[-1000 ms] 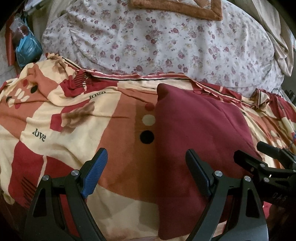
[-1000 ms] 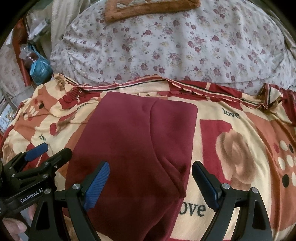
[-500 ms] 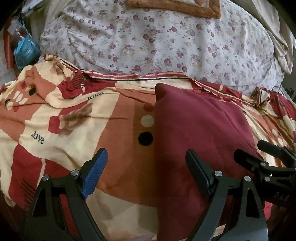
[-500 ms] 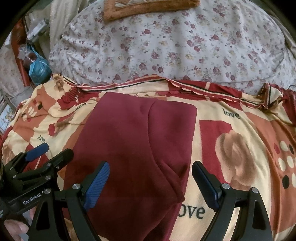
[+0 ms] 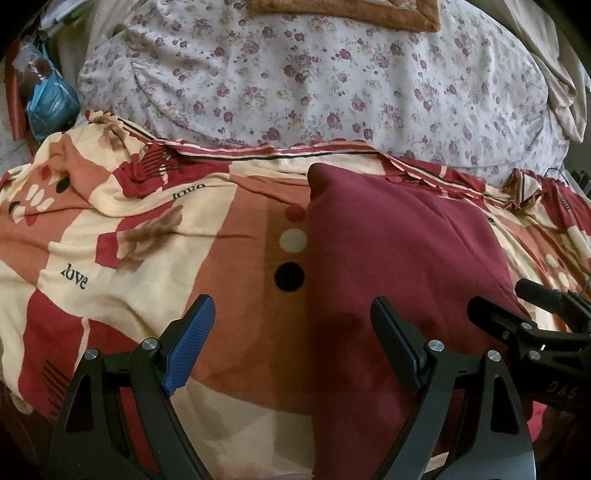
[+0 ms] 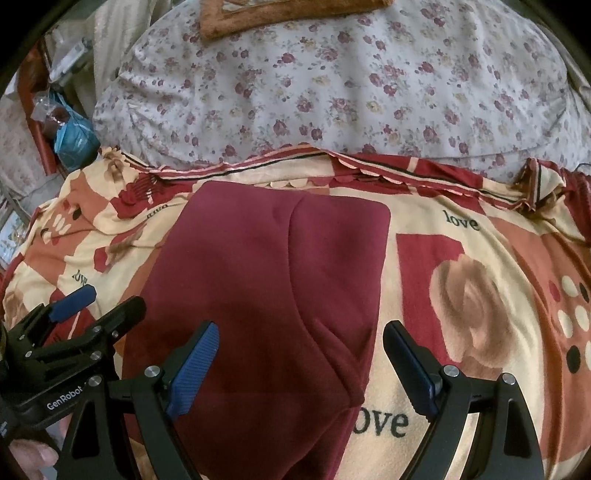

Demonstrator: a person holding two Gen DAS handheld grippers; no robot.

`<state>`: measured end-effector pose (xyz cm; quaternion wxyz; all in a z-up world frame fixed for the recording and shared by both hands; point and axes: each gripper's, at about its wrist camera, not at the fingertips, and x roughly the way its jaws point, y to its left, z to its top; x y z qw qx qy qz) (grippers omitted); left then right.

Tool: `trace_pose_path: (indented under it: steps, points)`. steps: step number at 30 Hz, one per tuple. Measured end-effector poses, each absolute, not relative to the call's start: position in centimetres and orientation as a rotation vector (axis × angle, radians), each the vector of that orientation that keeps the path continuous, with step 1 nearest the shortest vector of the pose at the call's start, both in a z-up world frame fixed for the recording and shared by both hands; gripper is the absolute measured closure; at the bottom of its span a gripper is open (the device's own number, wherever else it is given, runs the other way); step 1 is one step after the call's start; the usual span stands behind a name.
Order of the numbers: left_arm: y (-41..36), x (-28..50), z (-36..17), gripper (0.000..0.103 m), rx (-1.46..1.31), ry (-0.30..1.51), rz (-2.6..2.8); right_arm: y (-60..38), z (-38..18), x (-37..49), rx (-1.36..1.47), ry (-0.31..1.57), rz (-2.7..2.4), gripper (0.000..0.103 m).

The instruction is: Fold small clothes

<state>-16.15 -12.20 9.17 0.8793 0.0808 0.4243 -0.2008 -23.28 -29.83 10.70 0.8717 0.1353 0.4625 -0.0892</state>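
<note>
A dark red garment (image 5: 391,266) lies flat and partly folded on the patterned blanket (image 5: 147,258); it also shows in the right wrist view (image 6: 266,280). My left gripper (image 5: 295,347) is open and empty, hovering over the garment's near left edge. My right gripper (image 6: 301,363) is open and empty above the garment's near right corner. The right gripper also shows at the right edge of the left wrist view (image 5: 524,306), and the left gripper at the left edge of the right wrist view (image 6: 99,302).
A floral quilt (image 5: 314,74) is heaped behind the blanket, with an orange-brown cloth (image 5: 351,11) on top. A blue bag and clutter (image 5: 48,103) sit at the far left. The blanket (image 6: 480,295) spreads to the right.
Both grippers have shifted only slightly; the view drifted a little. The garment lies the same and both grippers stay open.
</note>
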Motion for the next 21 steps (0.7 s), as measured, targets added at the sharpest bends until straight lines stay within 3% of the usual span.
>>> trace_pose_path:
  steps: [21]
  points:
    - [-12.72,-15.89,8.85,0.017,0.165,0.896,-0.419,-29.82,10.29,-22.73,0.283,0.986,-0.188,0.014]
